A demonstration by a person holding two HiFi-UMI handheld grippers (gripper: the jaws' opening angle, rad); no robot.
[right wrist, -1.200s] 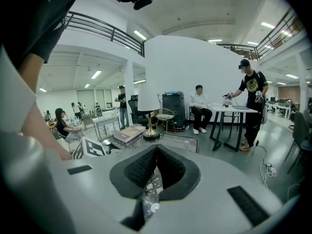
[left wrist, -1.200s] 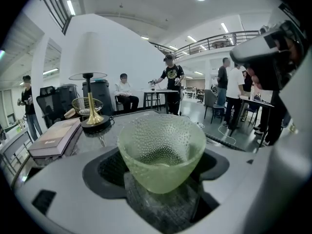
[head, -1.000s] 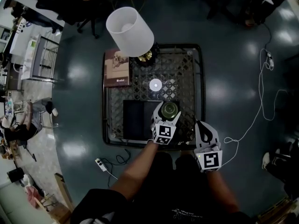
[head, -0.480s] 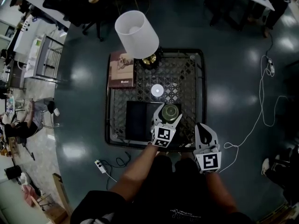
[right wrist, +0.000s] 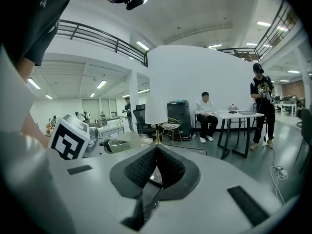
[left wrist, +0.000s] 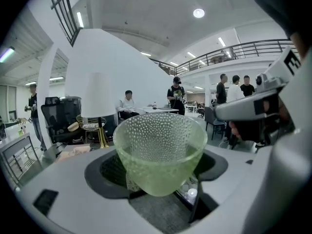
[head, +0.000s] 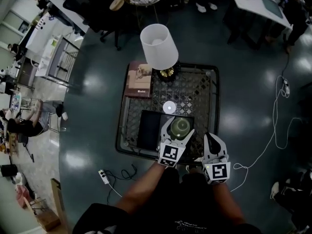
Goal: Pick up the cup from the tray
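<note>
Green dimpled glass cup (left wrist: 158,150), clamped between the jaws of the left gripper (head: 179,126) over the right end of the black rectangular tray (head: 148,128); grasp judged made, lift-off unconfirmed; right gripper (right wrist: 156,155) pinched together, empty, right of the tray.

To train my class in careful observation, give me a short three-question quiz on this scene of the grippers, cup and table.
1. True or false: the right gripper has its jaws shut on nothing.
2. What stands between the left gripper's jaws? A a bottle; B a green cup; C nothing.
3. Fill in: at the table's far edge stands a white-shaded ____.
Key: 1 true; 2 B; 3 lamp.
</note>
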